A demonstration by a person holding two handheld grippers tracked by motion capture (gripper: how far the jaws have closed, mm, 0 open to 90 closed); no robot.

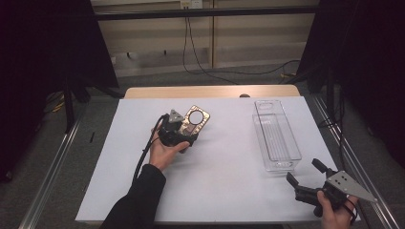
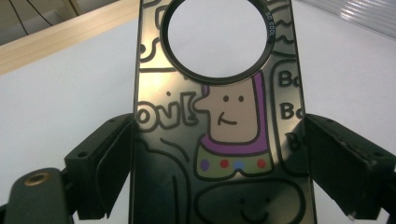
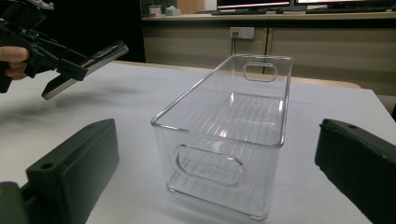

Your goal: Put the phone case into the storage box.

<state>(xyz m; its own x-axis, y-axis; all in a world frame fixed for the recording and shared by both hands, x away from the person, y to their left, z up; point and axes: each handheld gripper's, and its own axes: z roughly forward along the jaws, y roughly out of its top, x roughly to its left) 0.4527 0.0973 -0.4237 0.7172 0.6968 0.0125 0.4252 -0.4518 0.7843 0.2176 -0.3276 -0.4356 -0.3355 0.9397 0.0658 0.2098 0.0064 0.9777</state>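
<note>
Left gripper (image 1: 187, 128) clamps the phone case (image 1: 196, 120), seemingly off the table; right gripper (image 1: 305, 175), at four o'clock, gapes wide, empty, facing the clear bin (image 1: 277, 135).

- The left claw (image 1: 190, 125) sits raised off the desk (image 1: 224, 191) left of centre, pointing forward and a little to the right, its jaws clamped against the two long edges of a flat phone case (image 1: 197, 119).
- The left hand (image 1: 165, 150) cups that claw from below, a dark sleeve running back to the near edge.
- The right claw (image 1: 304, 174) rests low at the near right corner, aimed forward-left, jaws spread wide with nothing between them.
- The right hand (image 1: 334, 212) grips its rear.
</note>
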